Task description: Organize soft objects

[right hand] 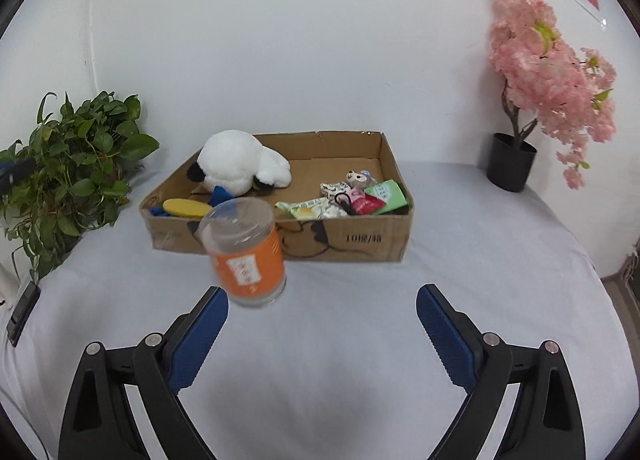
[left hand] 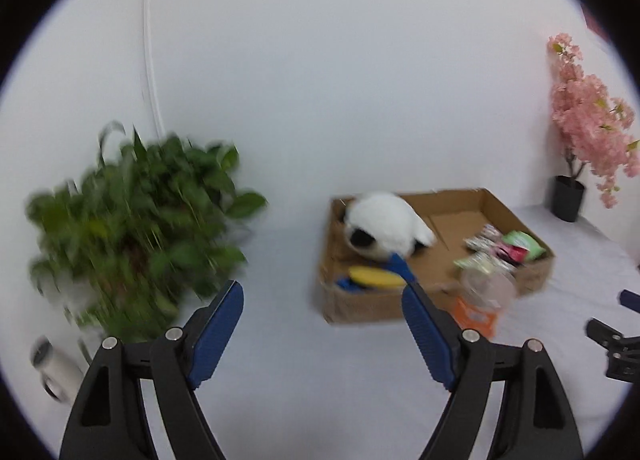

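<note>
Blue-padded right gripper [right hand: 322, 324] gapes empty; just ahead, off its left finger, stands the clear orange-labelled plastic jar [right hand: 245, 252], upright before the shallow brown cardboard box [right hand: 360, 238] holding the white plush toy [right hand: 240, 163]; left gripper [left hand: 322, 318], also spread empty, sits farther off.

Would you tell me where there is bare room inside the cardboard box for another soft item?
Free: the cardboard box floor at back centre, between the white plush and the far wall. Crowded: the right front corner with snack packets, and the left front with the yellow item.
</note>
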The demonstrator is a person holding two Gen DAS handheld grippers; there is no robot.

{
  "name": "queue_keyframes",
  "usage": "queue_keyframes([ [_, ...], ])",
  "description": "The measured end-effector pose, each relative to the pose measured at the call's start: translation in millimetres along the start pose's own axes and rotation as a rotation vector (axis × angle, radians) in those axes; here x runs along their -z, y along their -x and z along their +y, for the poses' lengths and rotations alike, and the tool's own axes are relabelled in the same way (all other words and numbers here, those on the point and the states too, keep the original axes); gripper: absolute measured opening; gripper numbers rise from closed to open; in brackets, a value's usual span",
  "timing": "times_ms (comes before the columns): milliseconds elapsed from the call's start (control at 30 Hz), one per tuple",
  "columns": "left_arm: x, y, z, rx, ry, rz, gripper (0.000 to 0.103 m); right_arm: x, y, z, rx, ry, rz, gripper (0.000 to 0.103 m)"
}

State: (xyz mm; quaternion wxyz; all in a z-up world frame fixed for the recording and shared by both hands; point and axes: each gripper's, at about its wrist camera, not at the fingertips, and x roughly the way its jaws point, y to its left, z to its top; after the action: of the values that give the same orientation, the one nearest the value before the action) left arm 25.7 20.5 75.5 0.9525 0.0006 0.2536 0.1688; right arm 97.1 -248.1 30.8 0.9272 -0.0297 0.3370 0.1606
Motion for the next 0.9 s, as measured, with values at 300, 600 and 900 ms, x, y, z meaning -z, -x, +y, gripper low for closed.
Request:
queue_keyframes([
  [300, 60, 5, -47, 0.180, 0.082, 0.123, 0.081, 42, 64, 27, 0.030, 0.089, -0.031, 0.096],
  [600, 60, 19, -66, 0.201, 0.056, 0.110, 0.088, 44, 83, 23, 0.037, 0.096, -0.057, 0.096],
  [900, 65, 18, -71, 0.185, 0.053, 0.120, 0.091, 47, 87, 23, 0.029, 0.091, -0.071, 0.096],
])
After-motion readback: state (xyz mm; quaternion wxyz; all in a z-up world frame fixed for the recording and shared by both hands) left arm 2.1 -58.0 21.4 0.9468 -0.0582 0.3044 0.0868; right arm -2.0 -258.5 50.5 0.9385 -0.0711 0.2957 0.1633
